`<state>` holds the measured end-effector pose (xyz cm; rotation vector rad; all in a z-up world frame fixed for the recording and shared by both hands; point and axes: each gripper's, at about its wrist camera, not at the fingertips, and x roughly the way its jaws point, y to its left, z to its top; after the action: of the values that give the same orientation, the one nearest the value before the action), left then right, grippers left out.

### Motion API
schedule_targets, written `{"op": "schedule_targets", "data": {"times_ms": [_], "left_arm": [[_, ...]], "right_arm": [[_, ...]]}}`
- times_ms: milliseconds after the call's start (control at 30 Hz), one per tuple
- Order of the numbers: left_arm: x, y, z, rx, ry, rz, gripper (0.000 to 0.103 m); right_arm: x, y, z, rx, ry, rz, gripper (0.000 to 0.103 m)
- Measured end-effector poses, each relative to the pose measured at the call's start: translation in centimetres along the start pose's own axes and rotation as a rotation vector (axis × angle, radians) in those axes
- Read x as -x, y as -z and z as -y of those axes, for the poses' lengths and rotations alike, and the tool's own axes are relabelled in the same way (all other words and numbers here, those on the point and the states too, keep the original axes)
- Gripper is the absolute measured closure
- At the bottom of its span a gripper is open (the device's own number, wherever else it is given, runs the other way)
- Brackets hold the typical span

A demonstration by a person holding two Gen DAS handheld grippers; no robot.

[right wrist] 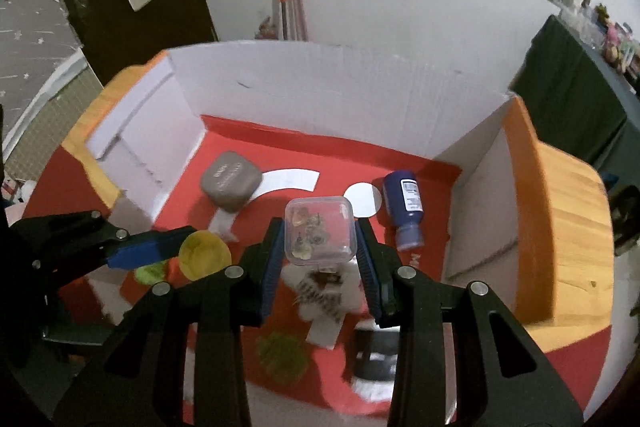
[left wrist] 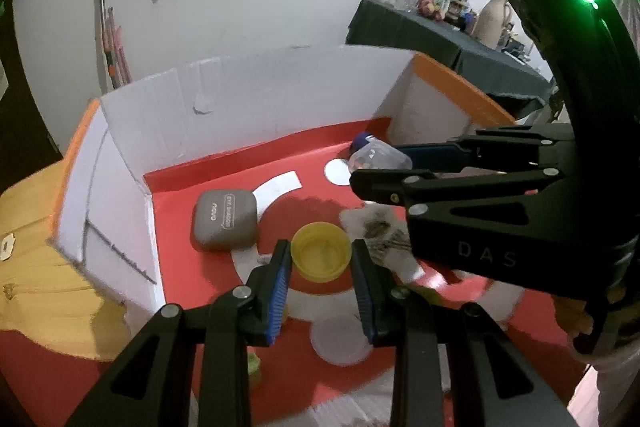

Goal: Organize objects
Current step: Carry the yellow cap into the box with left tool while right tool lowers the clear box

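tongs first: my left tongs (left wrist: 320, 259) are clamped on a yellow cap (left wrist: 321, 251), open side up, blue pads touching both its sides. right tongs (right wrist: 320, 239) grip a small clear plastic box (right wrist: 320, 229) w/ little bits inside, pads pressed on its left & right walls. both held above the red mat (right wrist: 280, 147), not resting on it.

red mat sits on a wooden counter (right wrist: 568, 227), walled at the back & sides by white cardboard (right wrist: 340, 95). on the mat, near the back left, a grey eyeshadow case (right wrist: 231, 183) lies flat, touching one end of a white arc marking (right wrist: 290, 181). a blue bottle (right wrist: 404, 209) lies on its side near the right wall, cap end toward me, just beside a white circle marking (right wrist: 360, 199). under the clear box there's a white paper cutout (right wrist: 324, 291) w/ dark print, flat on the mat. greenish blurred patch (right wrist: 282, 355) low on the mat, can't tell what it is.

in the right wrist view the left tongs come in from the left edge w/ the yellow cap at their tip; in the left wrist view the right tongs cross from the right, above the mat, w/ the clear box between them.
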<state>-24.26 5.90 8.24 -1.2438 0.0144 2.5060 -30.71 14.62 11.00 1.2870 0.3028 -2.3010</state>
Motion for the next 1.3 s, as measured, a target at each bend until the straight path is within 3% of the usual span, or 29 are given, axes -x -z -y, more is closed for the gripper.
{"op": "schedule_targets", "data": {"times_ms": [433, 1300], "left_arm": [[-3.6, -1.5, -1.2, 0.013, 0.003, -0.050, 0.071], [-7.1, -2.4, -0.7, 0.008, -0.015, -0.187, 0.071]], "right_arm": [[-3.6, -1.3, 2.3, -0.040, -0.021, -0.106, 0.069], [-4.2, -0.5, 4.1, -0.029, -0.023, -0.205, 0.069]]}}
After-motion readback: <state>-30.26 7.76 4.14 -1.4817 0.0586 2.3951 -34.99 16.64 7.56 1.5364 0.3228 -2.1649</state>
